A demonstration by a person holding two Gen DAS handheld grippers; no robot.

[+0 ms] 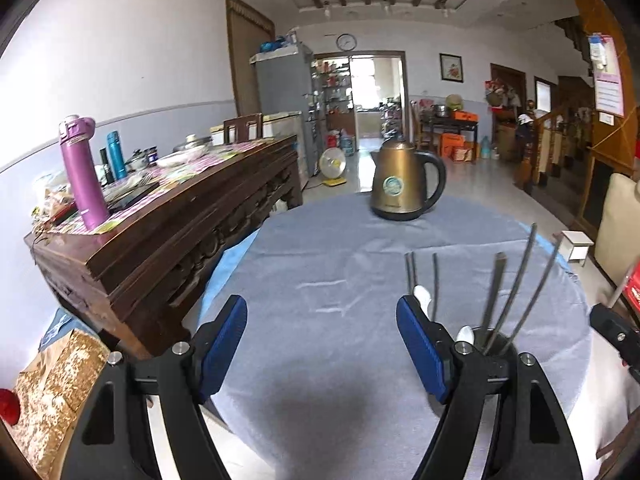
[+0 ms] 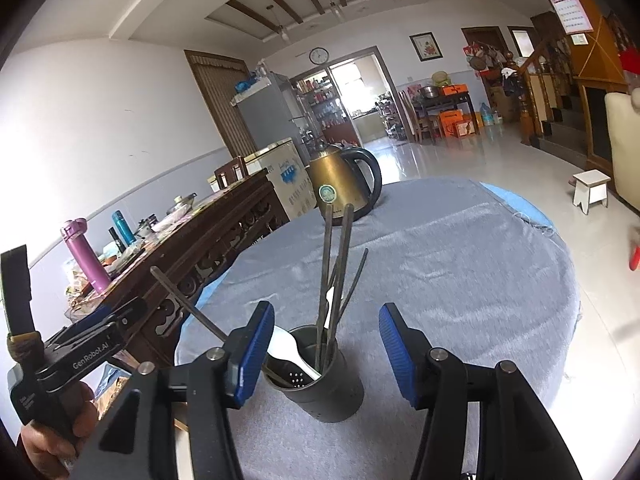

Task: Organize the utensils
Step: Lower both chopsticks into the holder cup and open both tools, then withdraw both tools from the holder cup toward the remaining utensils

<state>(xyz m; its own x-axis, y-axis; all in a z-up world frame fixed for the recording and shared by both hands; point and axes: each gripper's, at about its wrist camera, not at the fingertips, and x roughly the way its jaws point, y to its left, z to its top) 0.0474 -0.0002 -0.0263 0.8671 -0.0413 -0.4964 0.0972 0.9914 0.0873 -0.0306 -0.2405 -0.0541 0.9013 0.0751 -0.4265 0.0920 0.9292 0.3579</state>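
A dark metal utensil holder (image 2: 324, 384) stands on the round table's grey cloth (image 2: 460, 280). Several long metal chopsticks (image 2: 334, 280) and a white spoon (image 2: 288, 350) stand in it. My right gripper (image 2: 326, 354) is open and empty, its blue pads either side of the holder, just above it. My left gripper (image 1: 322, 344) is open and empty over bare cloth (image 1: 320, 264), left of the holder (image 1: 494, 342), whose chopsticks (image 1: 516, 288) and white spoon (image 1: 424, 298) show behind its right finger. The left gripper's body also shows in the right wrist view (image 2: 80, 356).
A brass electric kettle (image 1: 404, 182) stands at the table's far side. A dark wooden sideboard (image 1: 172, 232) with a purple flask (image 1: 82, 172) and dishes runs along the left. A white stool (image 2: 592, 190) stands on the floor to the right.
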